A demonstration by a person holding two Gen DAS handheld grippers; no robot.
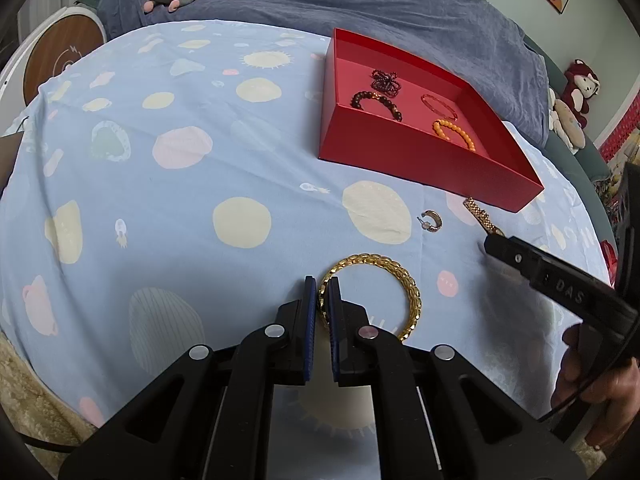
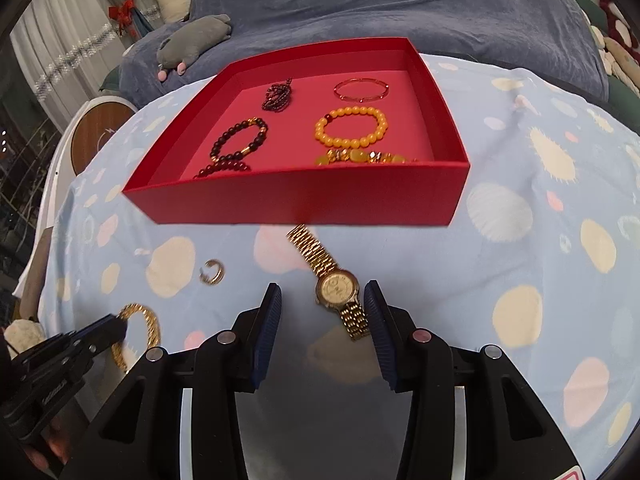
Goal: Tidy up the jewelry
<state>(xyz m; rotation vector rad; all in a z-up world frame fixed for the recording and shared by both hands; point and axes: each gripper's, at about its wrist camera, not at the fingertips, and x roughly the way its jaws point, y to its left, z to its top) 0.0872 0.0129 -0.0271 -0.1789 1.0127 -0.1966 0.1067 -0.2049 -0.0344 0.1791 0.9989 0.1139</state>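
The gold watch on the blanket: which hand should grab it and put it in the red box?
Probably the right. The right gripper stands open over the gold watch, while the left gripper is shut on the gold chain bracelet.

Watch and earring lie before box.

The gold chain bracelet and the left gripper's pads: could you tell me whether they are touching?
Touching. The left wrist view shows the left gripper closed on the gold chain bracelet, both blue pads pressed against its links with no gap.
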